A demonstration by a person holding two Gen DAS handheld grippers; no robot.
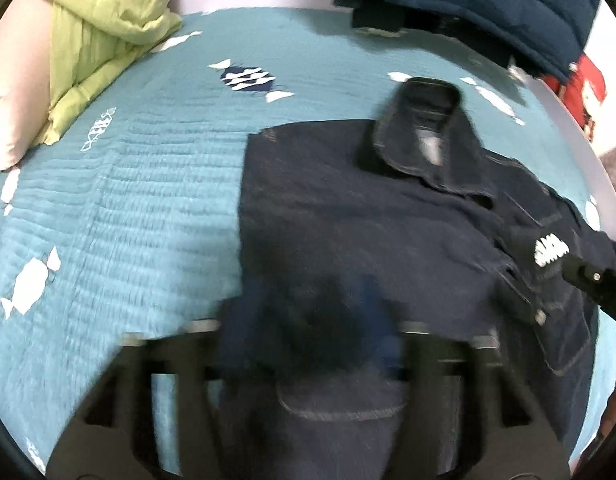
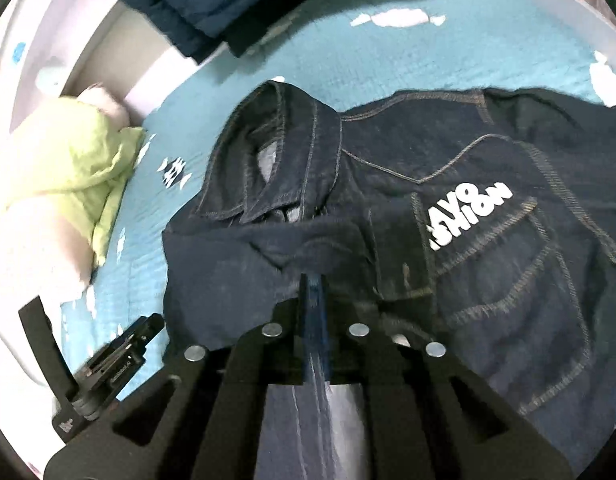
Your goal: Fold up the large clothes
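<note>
Surface: a bed covered by a teal ribbed quilt [image 1: 148, 184] printed with white fish-like shapes and one navy-and-white diamond motif. It filled most of both views.

A dark navy denim jacket with tan stitching [image 1: 347, 220] lay on the quilt, collar toward 12 o'clock in the left wrist view and toward 10 o'clock in the right wrist view, its body spreading toward 3 o'clock. White block lettering showed on the chest panel [image 2: 467, 216].

Room edges: a crumpled lime-green blanket [image 1: 104, 40] sat at 10 o'clock in the left view, beside a pale pink pillow [image 1: 12, 100] at 9 o'clock. A pale wall or headboard ran behind them. A blue quilted puffer coat [image 1: 487, 4] was piled at 1 o'clock on the far edge of the bed, with something red just past it at 2 o'clock, too blurred to identify.

The left gripper [image 1: 308, 340] sat at 6 o'clock of its own view, heavily motion-blurred; denim was bunched between its fingers, so it appeared to be clamped on the jacket fabric.

The right gripper [image 2: 313, 292] had its blue fingertips pressed together on a fold of denim near the jacket's front, just below the collar. The left tool's black body showed at 8 o'clock in the right view.
</note>
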